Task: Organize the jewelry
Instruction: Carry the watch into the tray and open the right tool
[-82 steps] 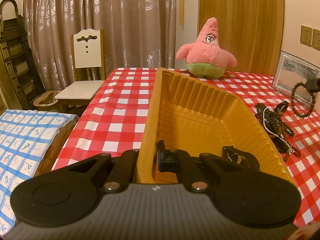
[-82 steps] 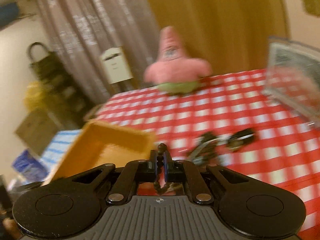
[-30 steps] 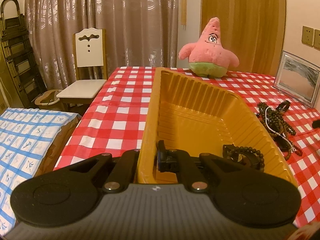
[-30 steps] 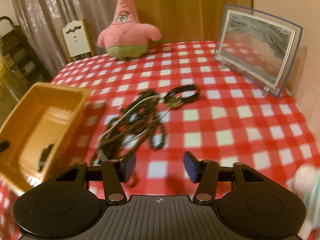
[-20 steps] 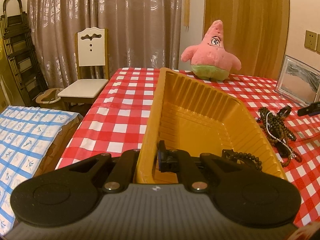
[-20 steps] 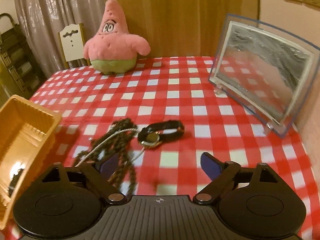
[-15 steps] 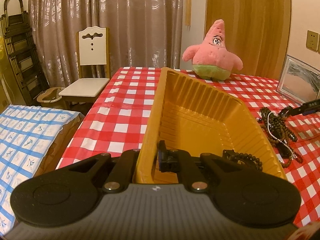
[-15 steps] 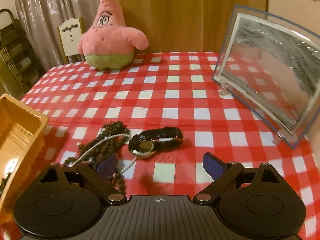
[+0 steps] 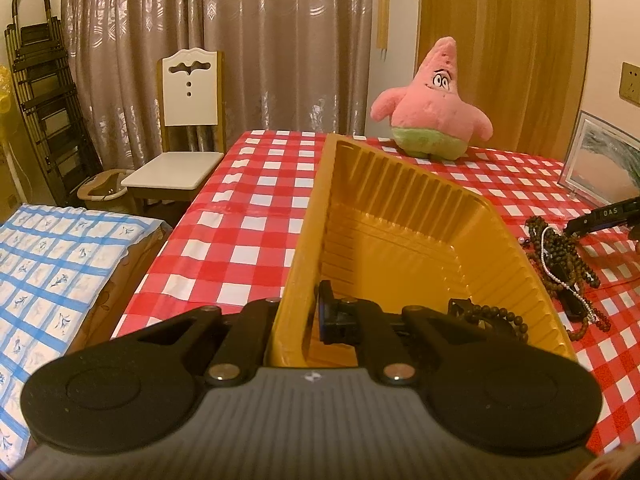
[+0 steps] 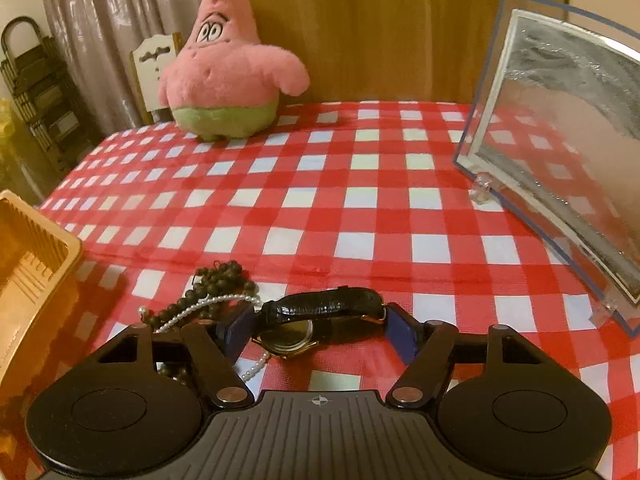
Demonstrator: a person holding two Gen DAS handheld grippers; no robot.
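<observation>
My left gripper (image 9: pixel 308 320) is shut on the near wall of a yellow plastic tray (image 9: pixel 396 208) and holds it on the checked table. A dark bead bracelet (image 9: pixel 486 316) lies in the tray's near right corner. A pile of dark bead strings and a pearl strand (image 9: pixel 560 252) lies right of the tray. My right gripper (image 10: pixel 320 326) is open, with its fingers on either side of a black-strapped, gold-cased watch (image 10: pixel 320 310) on the cloth. The beads and the pearl strand (image 10: pixel 208 296) lie just left of the watch. The tray's corner (image 10: pixel 36 256) shows at the left.
A pink star plush (image 10: pixel 228 68) stands at the table's far side. A clear-framed picture (image 10: pixel 560 136) leans at the right. A white chair (image 9: pixel 188 132), a folded rack (image 9: pixel 40 112) and a blue checked cloth (image 9: pixel 52 272) are left of the table.
My right gripper dropped the bead bracelet into the tray, opened, and moved forward and down until its fingers straddle the watch. My left gripper keeps its hold on the tray.
</observation>
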